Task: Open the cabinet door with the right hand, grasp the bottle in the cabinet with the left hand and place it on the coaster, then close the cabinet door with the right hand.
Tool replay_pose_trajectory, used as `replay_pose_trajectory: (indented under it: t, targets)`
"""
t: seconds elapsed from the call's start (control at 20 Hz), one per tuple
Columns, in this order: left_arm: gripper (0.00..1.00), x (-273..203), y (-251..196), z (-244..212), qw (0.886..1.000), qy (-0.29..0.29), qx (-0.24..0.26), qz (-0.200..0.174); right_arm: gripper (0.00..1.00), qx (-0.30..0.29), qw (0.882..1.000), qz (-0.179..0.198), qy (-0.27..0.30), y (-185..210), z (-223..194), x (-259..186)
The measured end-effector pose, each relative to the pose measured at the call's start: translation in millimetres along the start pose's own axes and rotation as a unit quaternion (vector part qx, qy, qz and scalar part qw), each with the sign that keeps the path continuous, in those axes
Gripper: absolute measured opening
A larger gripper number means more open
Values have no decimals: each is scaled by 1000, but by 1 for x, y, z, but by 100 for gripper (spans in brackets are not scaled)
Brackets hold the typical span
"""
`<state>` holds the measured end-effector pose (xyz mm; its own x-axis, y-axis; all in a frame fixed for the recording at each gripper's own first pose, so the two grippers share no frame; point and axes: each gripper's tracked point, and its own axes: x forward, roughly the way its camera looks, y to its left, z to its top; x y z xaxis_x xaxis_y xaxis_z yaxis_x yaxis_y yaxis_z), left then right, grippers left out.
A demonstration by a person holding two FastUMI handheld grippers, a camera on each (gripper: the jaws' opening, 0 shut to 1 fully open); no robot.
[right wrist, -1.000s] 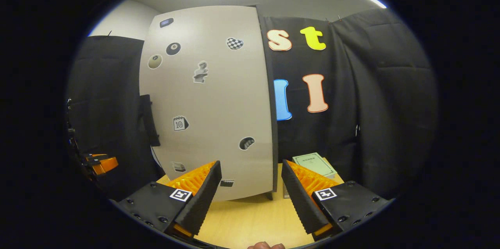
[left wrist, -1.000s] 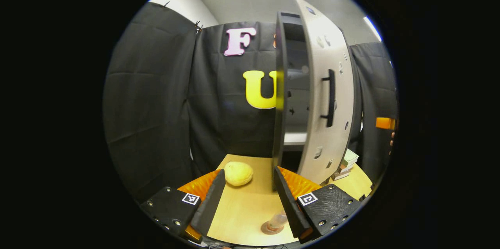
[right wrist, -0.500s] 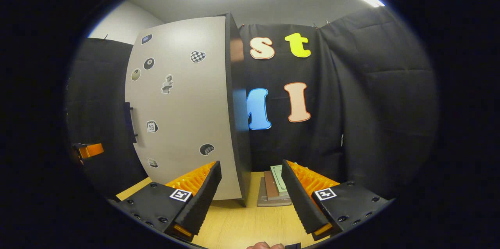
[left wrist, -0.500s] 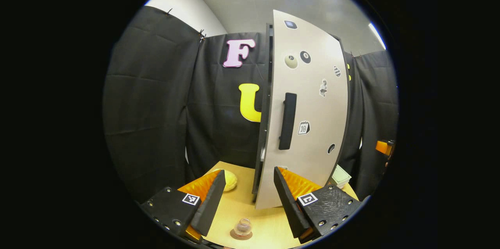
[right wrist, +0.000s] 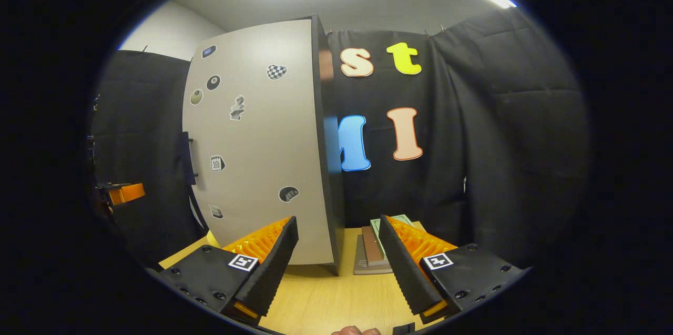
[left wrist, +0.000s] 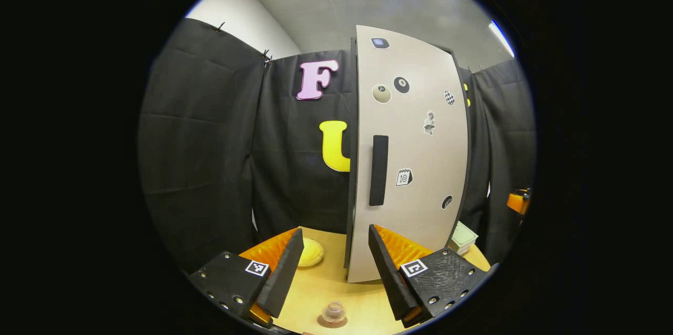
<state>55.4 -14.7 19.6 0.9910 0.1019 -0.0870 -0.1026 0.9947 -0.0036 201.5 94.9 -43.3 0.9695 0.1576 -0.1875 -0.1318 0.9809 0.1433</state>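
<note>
The cabinet door [left wrist: 415, 156] sits shut, hiding the inside. The bottle [left wrist: 333, 312] stands on the coaster [left wrist: 332, 322], partly cut off below. Left gripper [left wrist: 332, 266] and right gripper [right wrist: 336, 256] jaws are apart, empty.

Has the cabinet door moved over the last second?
Yes. The cabinet door swung shut against the cabinet's dark side edge; a second ago it stood ajar, showing the shelves inside.

The cabinet door [left wrist: 420, 166] is pale grey with a black handle [left wrist: 378, 170] and small stickers, including a checkered one [right wrist: 276, 71] at 1 o'clock of the door's centre. The table [right wrist: 326, 298] is light wood-grain. At 9 o'clock of the cabinet's base lies a pale yellow object [left wrist: 310, 252]; the bottle [left wrist: 333, 312] is clear on a brown coaster [left wrist: 322, 322].
</note>
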Motion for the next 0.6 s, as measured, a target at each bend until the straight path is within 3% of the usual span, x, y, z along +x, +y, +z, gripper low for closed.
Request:
replay_pose_trajectory:
  t: [0.3,0.6]
  targets:
    - [72,22,18,-17,999,2,20,-45,98,-7,999,-37,1,27,-9,-4]
    - [72,31,19,-32,998,9,14,-61,98,5,999,-51,6,35,-6,1]
